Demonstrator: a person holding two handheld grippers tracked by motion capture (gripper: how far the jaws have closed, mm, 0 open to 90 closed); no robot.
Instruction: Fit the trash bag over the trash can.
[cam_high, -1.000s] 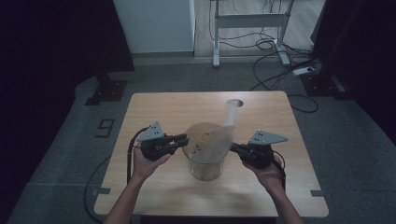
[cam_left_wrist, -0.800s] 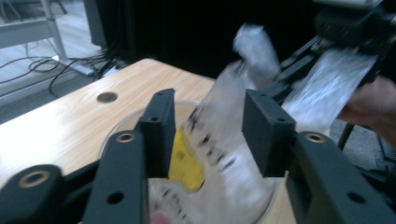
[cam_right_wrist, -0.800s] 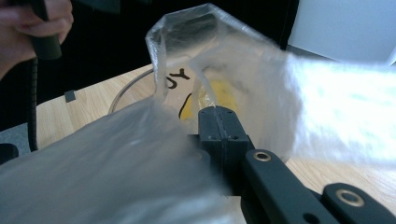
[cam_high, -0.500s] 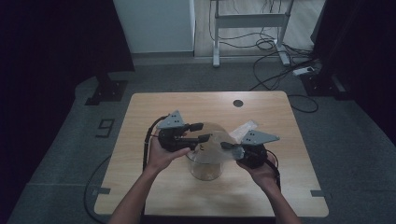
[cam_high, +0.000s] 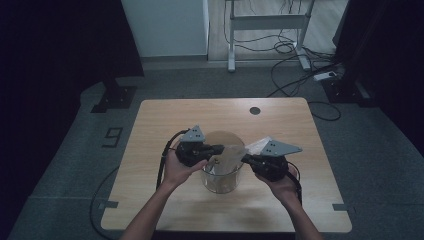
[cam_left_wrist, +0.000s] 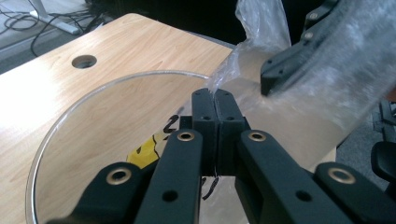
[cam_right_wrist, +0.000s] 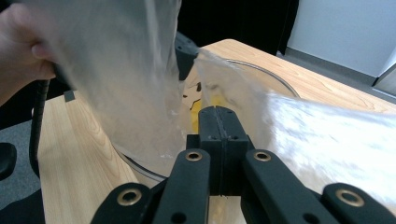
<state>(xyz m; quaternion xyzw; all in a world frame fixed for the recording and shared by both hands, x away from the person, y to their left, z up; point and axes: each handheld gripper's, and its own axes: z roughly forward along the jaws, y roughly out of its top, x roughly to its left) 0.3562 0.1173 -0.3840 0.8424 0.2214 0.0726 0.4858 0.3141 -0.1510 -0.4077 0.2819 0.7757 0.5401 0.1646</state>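
I am working a clear plastic bag (cam_high: 231, 152) that is draping over the mouth of a round glass jar (cam_high: 222, 181), which is standing on the near middle of the desk (cam_high: 150, 130). The film is looking thin, limp and slippery, so I judge it will weigh almost nothing, crumple easily and slide out unless it is pinched right at its edge. The jar is rigid and breakable, and something yellow with black print is lying at its bottom. My left tongs (cam_left_wrist: 215, 100) have just been closing and are now clenching the bag's edge on the left side of the rim. My right tongs (cam_right_wrist: 217, 116) are clenched on the film at the right side, with the bag billowing around them.
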